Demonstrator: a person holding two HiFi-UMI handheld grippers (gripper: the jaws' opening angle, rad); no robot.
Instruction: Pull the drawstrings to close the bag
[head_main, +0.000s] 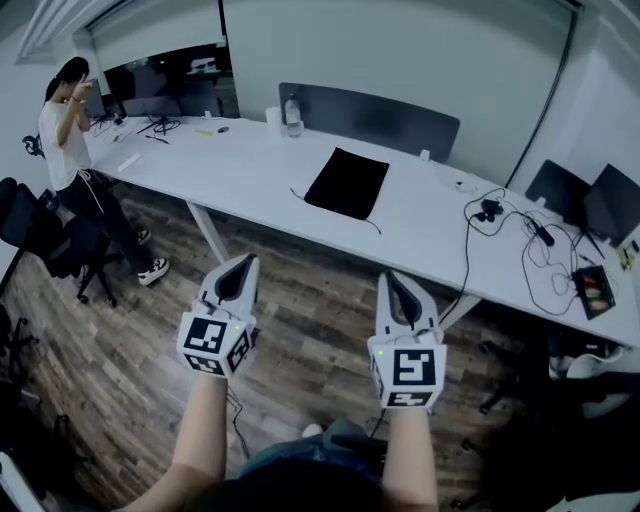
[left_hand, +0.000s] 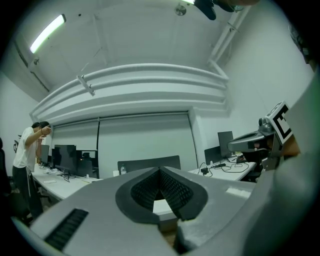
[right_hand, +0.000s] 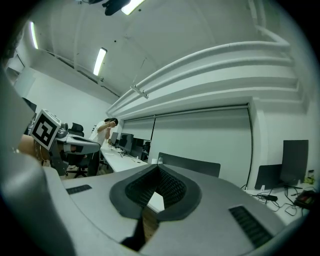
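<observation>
A flat black drawstring bag (head_main: 347, 182) lies on the long white table (head_main: 250, 170), its thin cords trailing off its left and right corners. Both grippers hang over the wooden floor in front of the table, well short of the bag. My left gripper (head_main: 243, 262) is shut with nothing in it, its tips meeting in the left gripper view (left_hand: 160, 170). My right gripper (head_main: 392, 278) is also shut and empty, and its jaws meet in the right gripper view (right_hand: 158, 168). Neither gripper view shows the bag.
A person (head_main: 72, 150) stands at the table's far left end by office chairs (head_main: 40, 240). A water bottle (head_main: 292, 115) and a cup (head_main: 273, 119) stand at the back edge. Tangled cables (head_main: 510, 235) and monitors (head_main: 590, 200) are on the right.
</observation>
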